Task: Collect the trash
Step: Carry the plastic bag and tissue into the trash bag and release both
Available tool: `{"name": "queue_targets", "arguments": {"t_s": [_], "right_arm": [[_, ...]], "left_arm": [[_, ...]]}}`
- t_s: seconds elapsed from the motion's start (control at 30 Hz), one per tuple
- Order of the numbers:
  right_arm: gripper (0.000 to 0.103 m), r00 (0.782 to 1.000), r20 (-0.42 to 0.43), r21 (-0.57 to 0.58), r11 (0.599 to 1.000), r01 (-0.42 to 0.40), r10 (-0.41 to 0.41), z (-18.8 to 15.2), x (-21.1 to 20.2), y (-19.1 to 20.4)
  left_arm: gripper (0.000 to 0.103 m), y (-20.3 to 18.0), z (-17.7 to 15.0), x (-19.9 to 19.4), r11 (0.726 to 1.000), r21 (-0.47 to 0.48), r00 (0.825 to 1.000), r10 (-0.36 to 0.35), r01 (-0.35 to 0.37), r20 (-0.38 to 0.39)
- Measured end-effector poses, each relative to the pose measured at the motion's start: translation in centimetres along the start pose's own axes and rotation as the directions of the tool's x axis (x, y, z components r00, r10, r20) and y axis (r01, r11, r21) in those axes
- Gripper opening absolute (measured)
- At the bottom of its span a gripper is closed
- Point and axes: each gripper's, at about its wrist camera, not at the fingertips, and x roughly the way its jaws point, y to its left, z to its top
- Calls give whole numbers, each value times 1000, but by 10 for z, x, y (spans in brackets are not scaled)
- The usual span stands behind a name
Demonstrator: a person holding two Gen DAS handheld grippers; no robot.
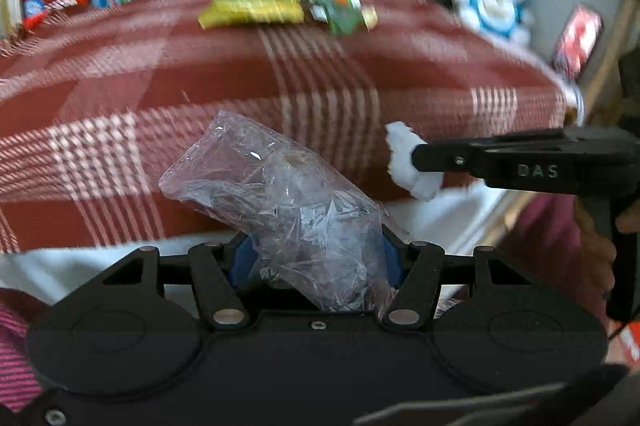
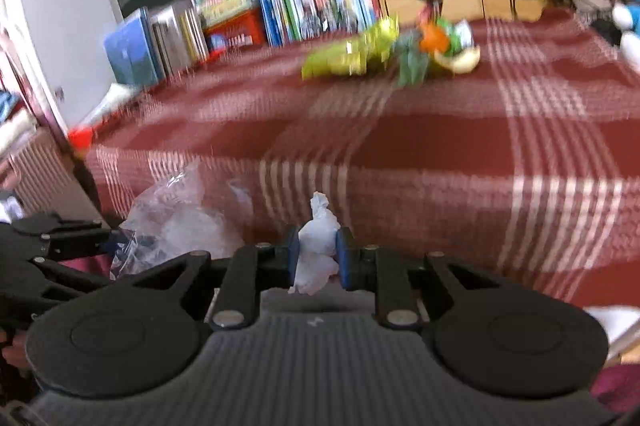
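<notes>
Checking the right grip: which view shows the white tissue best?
Right wrist view: the tissue sits centred, pinched between the right gripper jaws. The left wrist view shows it from the side, partly hidden.

Left gripper (image 1: 316, 258) is pitched downward, blue pads set partway apart and pressed on a crumpled clear plastic bag (image 1: 280, 197) standing up between them. Right gripper (image 2: 317, 258) is pitched less steeply, jaws nearly together and clamped on a white tissue wad (image 2: 318, 246). In the left wrist view the right gripper is seen side-on, with fingers of the hand (image 1: 600, 250) beneath it
</notes>
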Motion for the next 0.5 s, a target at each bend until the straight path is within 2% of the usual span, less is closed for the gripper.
{"name": "queue_targets", "arguments": {"t_s": [0.17, 0.27, 0.33, 0.5], "right_arm": [[25, 993, -118, 54, 999, 3, 3, -34, 25, -5], [25, 984, -178, 88, 996, 20, -5, -52, 43, -12], [25, 977, -211, 118, 993, 32, -6, -63, 52, -17], [25, 965, -260, 161, 985, 61, -17, -83, 64, -27]], "left_arm": [[59, -12, -21, 30, 994, 104, 992, 26, -14, -119], [59, -12, -30, 55, 992, 123, 973, 13, 16, -232], [59, -12, -36, 69, 994, 112, 957, 22, 11, -288], [60, -13, -46, 89, 992, 125, 940, 38, 5, -338]]}}
